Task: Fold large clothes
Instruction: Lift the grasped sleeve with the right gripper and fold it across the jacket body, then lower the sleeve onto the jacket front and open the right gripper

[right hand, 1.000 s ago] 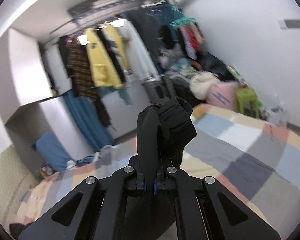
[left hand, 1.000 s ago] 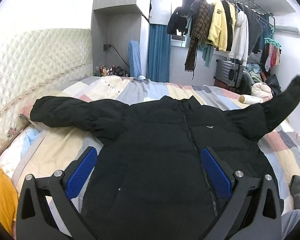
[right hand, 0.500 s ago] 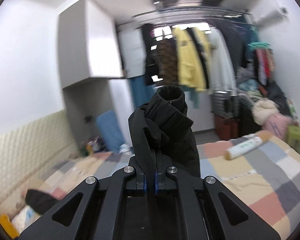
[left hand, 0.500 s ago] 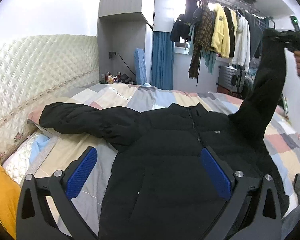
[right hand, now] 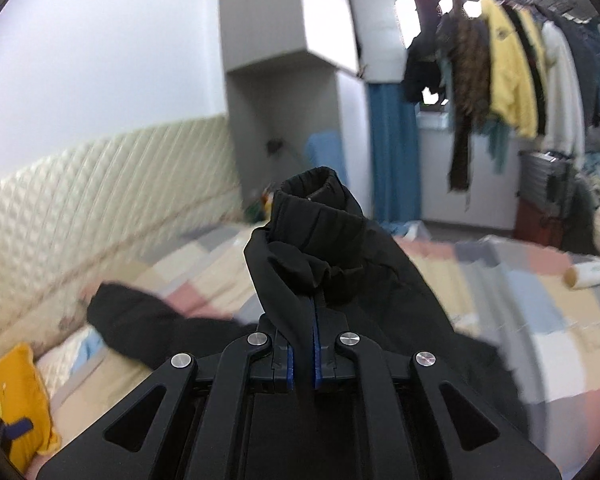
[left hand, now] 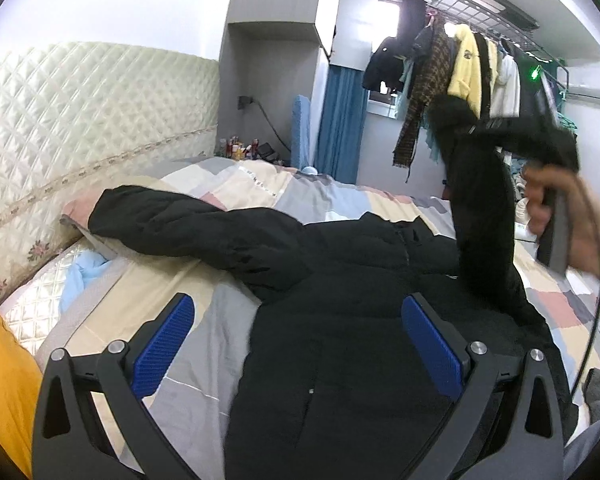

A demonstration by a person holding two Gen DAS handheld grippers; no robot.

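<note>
Bedroom. Bed [left hand: 332, 196] with patchwork cover in grey, beige, pink and blue squares; quilted cream headboard [left hand: 80, 120] along its left edge. Grey cabinet [left hand: 276, 60] at the far corner, one blue curtain [left hand: 340, 120] next to it. Ceiling rack [left hand: 472, 0] on the far right with hanging clothes: one yellow top [left hand: 464, 60], one plaid piece, one white, several dark ones, exact count unclear. One suitcase [right hand: 548, 184] under the rack. One yellow pillow [right hand: 16, 396] at the bed's near-left corner. One pale roll [right hand: 590, 274] near the right edge, possibly paper, too blurred to say.

One black jacket [left hand: 340, 360] lies front up across the middle of the bed. Two sleeves: the left sleeve [left hand: 172, 220] is stretched flat toward the headboard, the right sleeve [left hand: 480, 208] is lifted upright off the bed.

Right gripper [right hand: 304, 356]: jaws nearly closed but easing open, cuff fabric pinched between the blue pads, cuff [right hand: 316, 188] sticking up past the tips. A hand [left hand: 556, 208] holds its handle.

Left gripper [left hand: 296, 344]: jaws spread wide, nothing between them, hovering over the jacket body near the bed's front edge.
</note>
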